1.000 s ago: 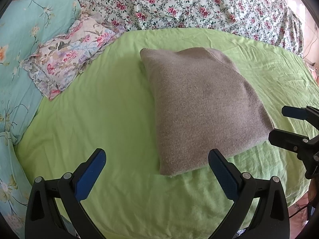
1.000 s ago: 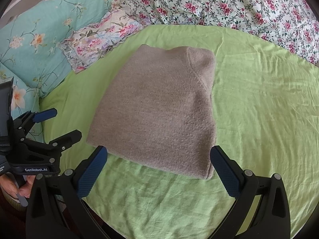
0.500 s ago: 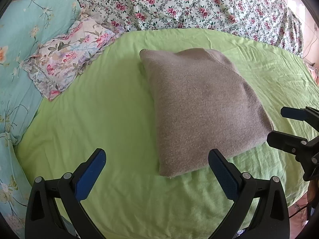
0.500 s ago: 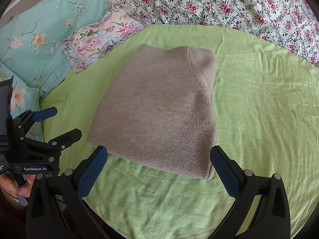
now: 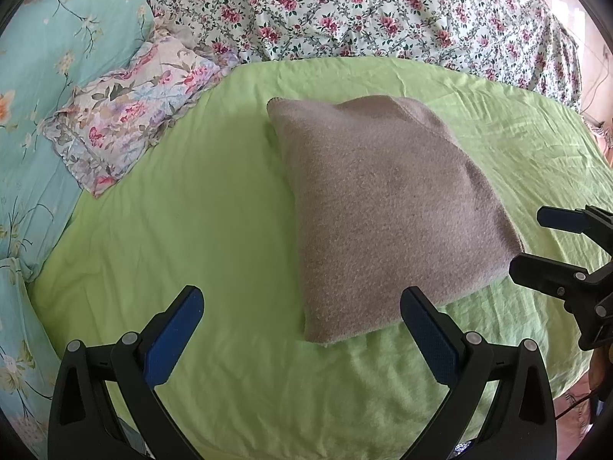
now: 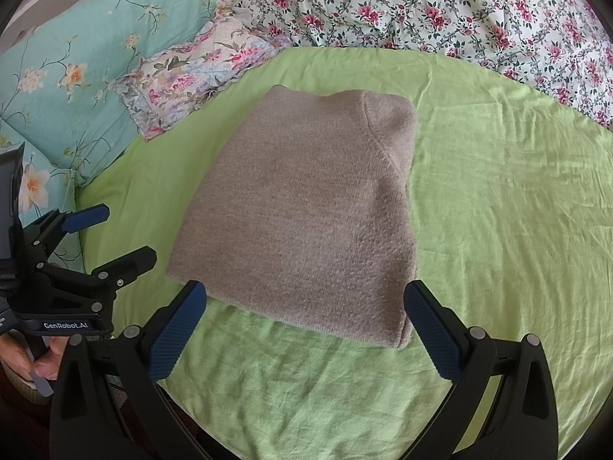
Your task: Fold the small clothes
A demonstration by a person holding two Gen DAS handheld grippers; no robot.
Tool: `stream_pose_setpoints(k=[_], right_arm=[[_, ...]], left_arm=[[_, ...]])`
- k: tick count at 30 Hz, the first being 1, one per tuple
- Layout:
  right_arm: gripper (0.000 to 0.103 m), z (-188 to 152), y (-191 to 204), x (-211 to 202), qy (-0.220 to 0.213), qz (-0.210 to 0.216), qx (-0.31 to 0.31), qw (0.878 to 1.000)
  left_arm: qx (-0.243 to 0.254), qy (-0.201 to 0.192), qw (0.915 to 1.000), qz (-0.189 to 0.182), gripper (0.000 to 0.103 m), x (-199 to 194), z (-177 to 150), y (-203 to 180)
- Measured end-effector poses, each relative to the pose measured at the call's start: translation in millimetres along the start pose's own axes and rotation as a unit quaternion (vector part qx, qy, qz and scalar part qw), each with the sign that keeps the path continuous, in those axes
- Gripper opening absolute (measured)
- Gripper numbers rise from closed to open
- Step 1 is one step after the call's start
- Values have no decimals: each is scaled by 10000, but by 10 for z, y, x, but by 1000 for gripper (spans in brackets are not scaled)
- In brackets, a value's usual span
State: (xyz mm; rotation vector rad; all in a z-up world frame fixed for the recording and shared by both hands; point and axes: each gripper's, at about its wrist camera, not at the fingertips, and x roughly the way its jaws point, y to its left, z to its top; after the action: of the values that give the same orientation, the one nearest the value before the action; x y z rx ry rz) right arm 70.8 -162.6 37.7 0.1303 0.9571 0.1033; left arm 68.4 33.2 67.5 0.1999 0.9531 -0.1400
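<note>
Already folded, grey knit garment (image 5: 387, 207) lies compact on green sheet (image 5: 199, 207), mid-bed, flat for easy handling. Left gripper (image 5: 302, 329) and right gripper (image 6: 306, 326) hover near edge, jaws spread, empty. Floral pillow (image 5: 126, 126) beside.

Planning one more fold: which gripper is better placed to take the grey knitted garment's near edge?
Right, probably: the right gripper, open, straddles the grey knitted garment's near edge. The left gripper is open mostly over green sheet.

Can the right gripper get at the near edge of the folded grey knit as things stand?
Probably yes: the right gripper is open and empty, the folded grey knit lies flat on the green sheet just ahead, and nothing lies between.
</note>
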Motion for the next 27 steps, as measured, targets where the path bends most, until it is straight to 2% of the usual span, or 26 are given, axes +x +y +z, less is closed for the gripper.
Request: stream_pose_setpoints(k=[27], right_arm=[[103,-2,-14,10,-27,-125,-39,9999]], left_arm=[[-35,15,10000,14,103,32,1,60]])
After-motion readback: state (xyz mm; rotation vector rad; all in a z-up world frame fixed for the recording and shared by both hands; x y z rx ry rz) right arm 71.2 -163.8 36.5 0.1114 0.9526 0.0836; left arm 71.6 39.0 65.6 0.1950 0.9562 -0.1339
